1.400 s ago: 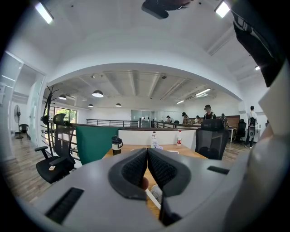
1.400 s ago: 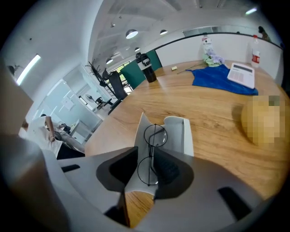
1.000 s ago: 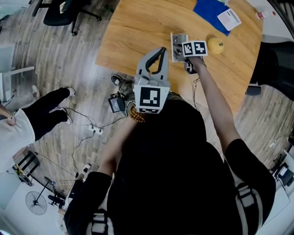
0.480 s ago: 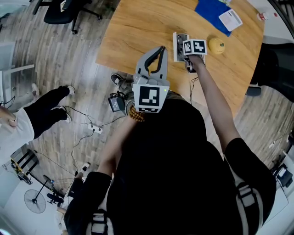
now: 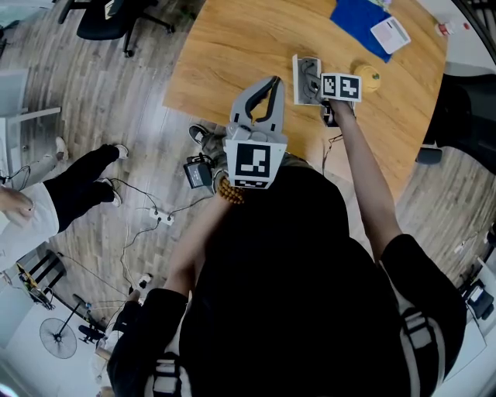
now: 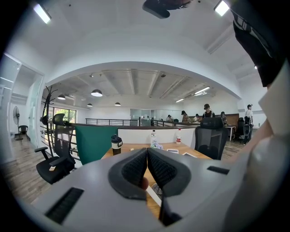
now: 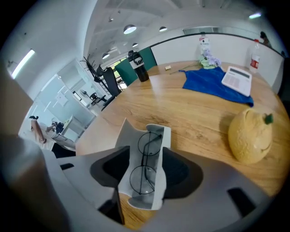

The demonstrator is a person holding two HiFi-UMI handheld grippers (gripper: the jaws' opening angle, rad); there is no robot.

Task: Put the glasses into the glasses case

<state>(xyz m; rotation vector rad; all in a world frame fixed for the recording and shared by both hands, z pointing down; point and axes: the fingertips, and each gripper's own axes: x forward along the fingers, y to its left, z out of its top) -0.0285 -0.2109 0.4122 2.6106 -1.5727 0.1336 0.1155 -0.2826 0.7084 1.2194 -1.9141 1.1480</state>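
Right gripper view: the glasses [image 7: 144,179] are seen lying inside the open grey case [image 7: 125,132] on the table [image 7: 190,108], lenses lined from 6 to 12 o'clock between the right tool [image 7: 145,156], whose jaws have just been spread and pinch nothing. Thin wire frame, judged light and fragile, with the bridge favoured for any hold. The left tool [image 6: 147,156] is pressed together.

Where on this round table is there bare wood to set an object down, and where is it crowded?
Freest: the wide bare wood of the table left of the open glasses case, out to the rim. A smaller patch lies between the yellow fruit and the near rim. Crowded: the band from case through fruit to the blue cloth.
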